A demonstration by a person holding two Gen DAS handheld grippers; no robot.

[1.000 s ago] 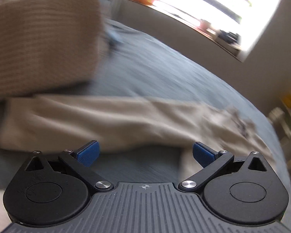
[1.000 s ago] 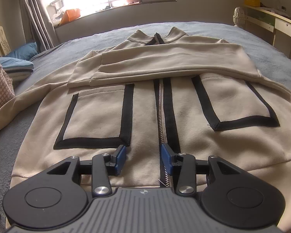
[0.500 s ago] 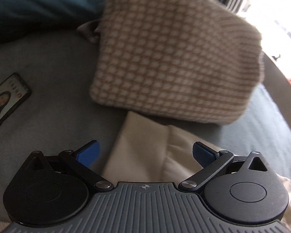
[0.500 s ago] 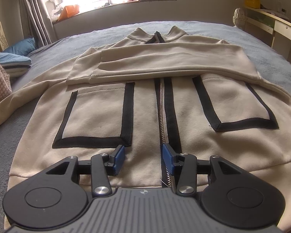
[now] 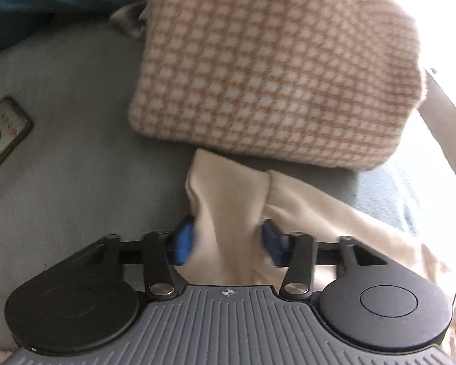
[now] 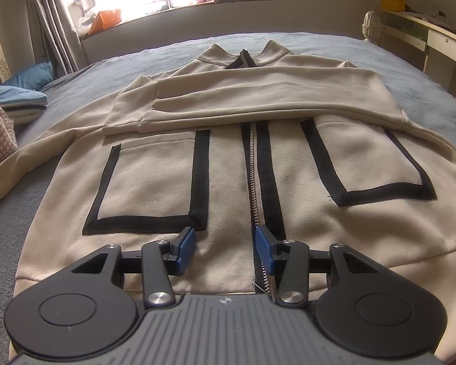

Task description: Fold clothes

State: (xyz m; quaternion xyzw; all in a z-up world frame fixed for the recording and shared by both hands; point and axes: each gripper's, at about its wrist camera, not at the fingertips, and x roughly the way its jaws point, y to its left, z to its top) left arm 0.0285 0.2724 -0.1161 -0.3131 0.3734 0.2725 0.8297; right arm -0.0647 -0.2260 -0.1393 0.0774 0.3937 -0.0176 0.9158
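Right wrist: right gripper (image 6: 225, 248) parted over one jacket (image 6: 228, 164) — left gripper (image 5: 228, 240) pinching one sleeve (image 5: 228, 206).

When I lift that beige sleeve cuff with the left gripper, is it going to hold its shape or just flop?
Likely floppy: the sleeve cuff already creases and bunches between the left gripper fingers. It will probably trail behind, since the sleeve runs unbroken into the jacket lying flat on the bed. The soft knit looks grippy, so slipping seems unlikely.
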